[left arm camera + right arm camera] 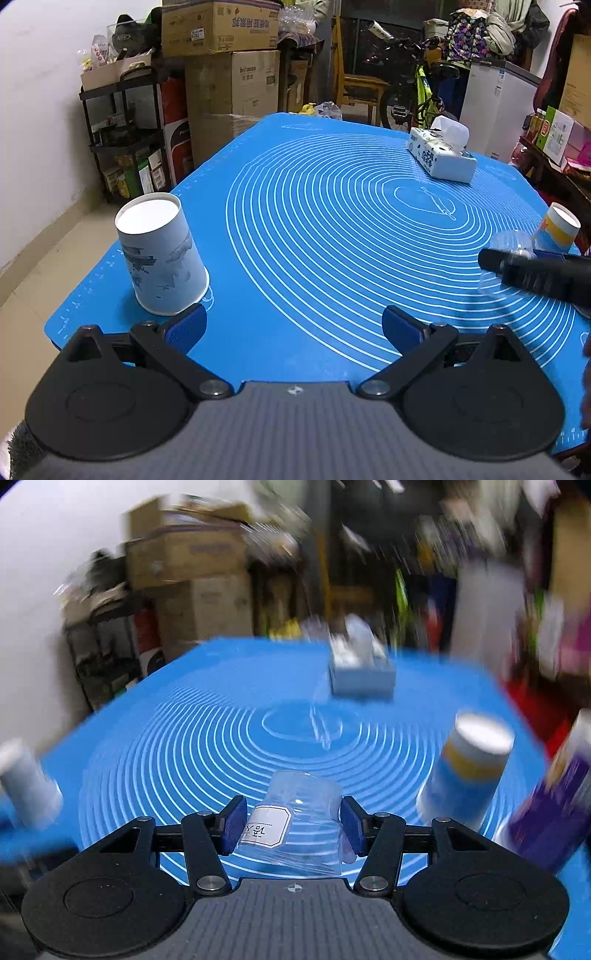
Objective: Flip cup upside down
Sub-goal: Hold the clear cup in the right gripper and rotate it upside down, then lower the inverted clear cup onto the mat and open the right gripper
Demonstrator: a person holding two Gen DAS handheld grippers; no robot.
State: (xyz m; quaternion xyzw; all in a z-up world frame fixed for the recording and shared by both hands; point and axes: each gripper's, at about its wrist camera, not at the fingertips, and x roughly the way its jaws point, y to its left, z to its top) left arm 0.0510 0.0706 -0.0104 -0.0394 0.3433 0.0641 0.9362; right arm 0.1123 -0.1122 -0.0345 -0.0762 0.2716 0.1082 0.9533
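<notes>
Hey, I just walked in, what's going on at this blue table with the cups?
A person is working with two handheld grippers over a blue mat. The right gripper is shut on a clear plastic cup, squeezing it between its blue pads; that view is blurred by motion. The left gripper is open and holds nothing. A white paper cup beside it already stands upside down, as does a blue and yellow cup.

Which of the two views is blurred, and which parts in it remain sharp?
Left wrist view: sharp throughout, with fisheye bending at the edges. Right wrist view: background and tissue box smeared by motion; the right hand-held gripper and the clear plastic cup it grips stay sharp.
</notes>
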